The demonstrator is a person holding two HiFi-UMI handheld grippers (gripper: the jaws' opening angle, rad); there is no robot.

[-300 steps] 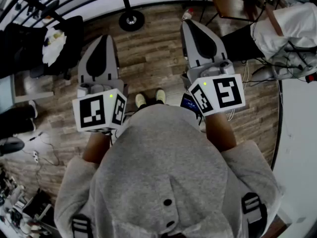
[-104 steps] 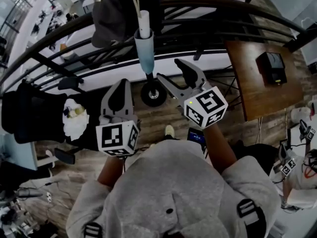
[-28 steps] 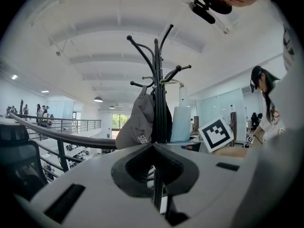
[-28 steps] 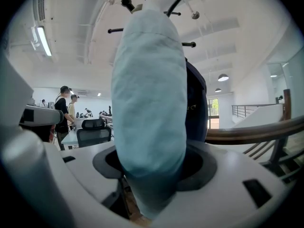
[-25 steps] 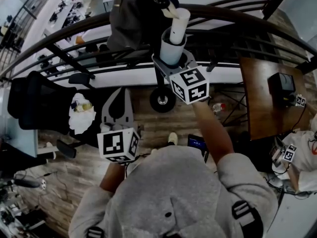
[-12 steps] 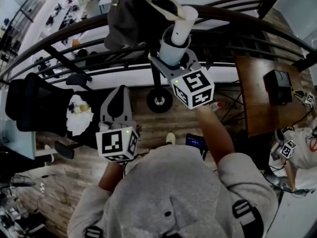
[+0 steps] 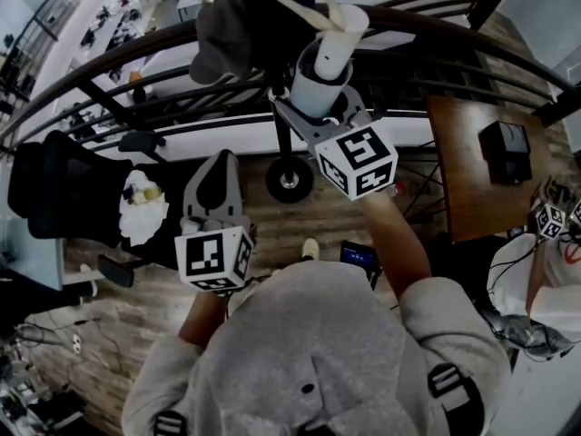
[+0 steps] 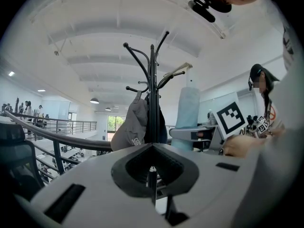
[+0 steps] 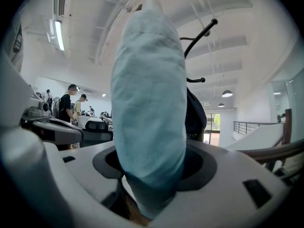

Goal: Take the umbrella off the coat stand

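Currently the right hand-held gripper [image 7: 318,107] grips the pale blue folded umbrella [image 7: 316,82] at the upper centre of the head view, with a jaw pressed on the fabric on each side. The umbrella stands upright just beside the black coat stand [image 8: 152,80], and its tan strap [image 8: 183,68] reaches up to one of the branches. A grey cap [image 8: 130,127] hangs on the stand. The left hand-held gripper [image 7: 212,166], at lower left of the umbrella, has its jaws closed together and empty.

The umbrella [image 9: 149,108] wears matt pale-blue cloth, the coat stand [image 8: 152,89] is smooth dark metal, the cap [image 8: 132,127] soft grey fabric, the floor [image 7: 272,221] grained wood planks
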